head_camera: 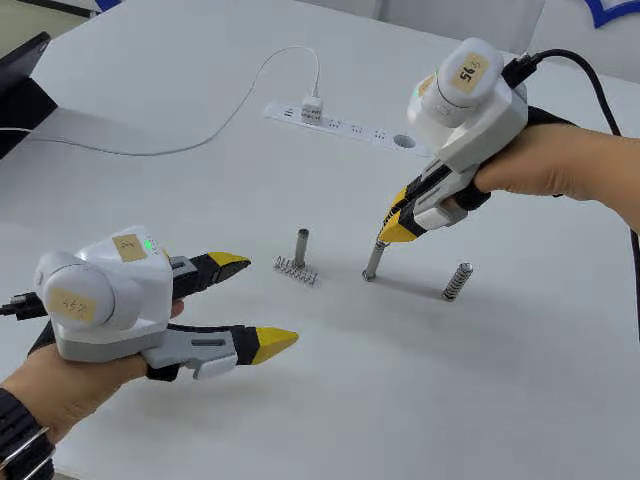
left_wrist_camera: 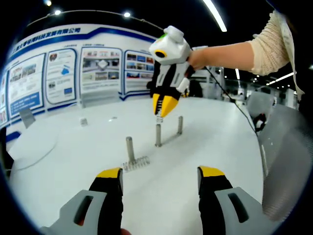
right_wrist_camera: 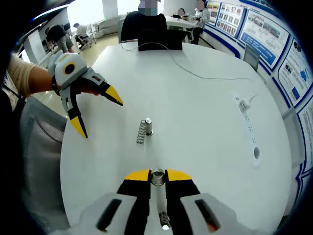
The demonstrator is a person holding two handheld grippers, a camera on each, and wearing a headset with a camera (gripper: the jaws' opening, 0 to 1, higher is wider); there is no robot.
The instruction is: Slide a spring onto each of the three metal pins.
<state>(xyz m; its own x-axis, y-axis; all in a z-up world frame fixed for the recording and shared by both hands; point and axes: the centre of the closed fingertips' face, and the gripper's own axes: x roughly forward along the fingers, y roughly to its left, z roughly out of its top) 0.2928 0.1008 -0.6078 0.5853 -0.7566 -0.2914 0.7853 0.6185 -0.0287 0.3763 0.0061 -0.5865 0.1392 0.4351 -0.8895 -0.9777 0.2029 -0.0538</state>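
Spring, probably light and bendy, is pinched by its coils atop the middle pin in closed fingers of the right gripper; fingers of the left gripper gape open.

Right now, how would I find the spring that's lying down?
Start at the white power strip on the table. Come toward the open left gripper to the bare metal pin. The spring lies flat at its foot; the other springs stand upright.
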